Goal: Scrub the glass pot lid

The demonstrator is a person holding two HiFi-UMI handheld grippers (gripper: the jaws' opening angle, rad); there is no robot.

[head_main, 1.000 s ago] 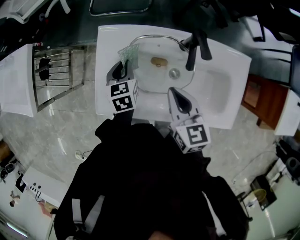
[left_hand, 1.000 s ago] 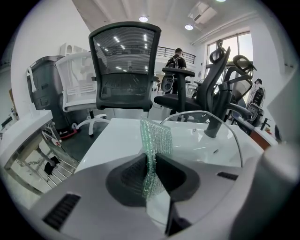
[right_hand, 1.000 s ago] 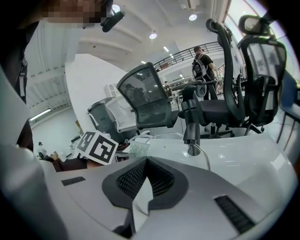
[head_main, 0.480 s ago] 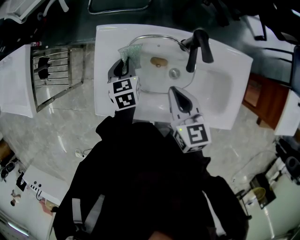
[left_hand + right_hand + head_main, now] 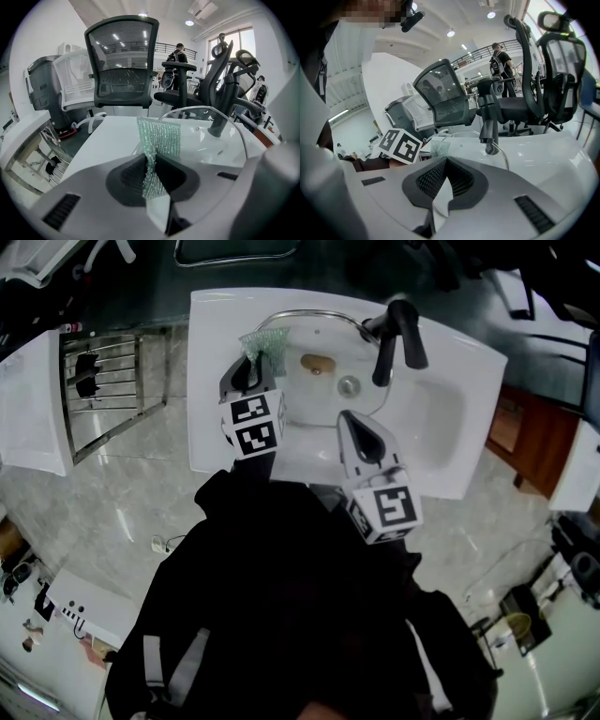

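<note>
Creeping forward, left gripper (image 5: 250,373), scrubber (image 5: 264,341) clamped

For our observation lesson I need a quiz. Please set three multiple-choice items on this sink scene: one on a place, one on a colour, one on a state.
1. Where does the glass lid lie?
A. in the sink
B. on the floor
C. on a chair

2. What colour is the scrub cloth?
A. red
B. green
C. black

3. How do the jaws of the right gripper stand?
A. wide apart
B. shut on the cloth
C. shut, with nothing between them

Answers:
1 A: its rim curves round the basin beneath the tap.
2 B: green mesh is clamped in the left gripper.
3 C: the right gripper view shows the pads together and empty.
</note>
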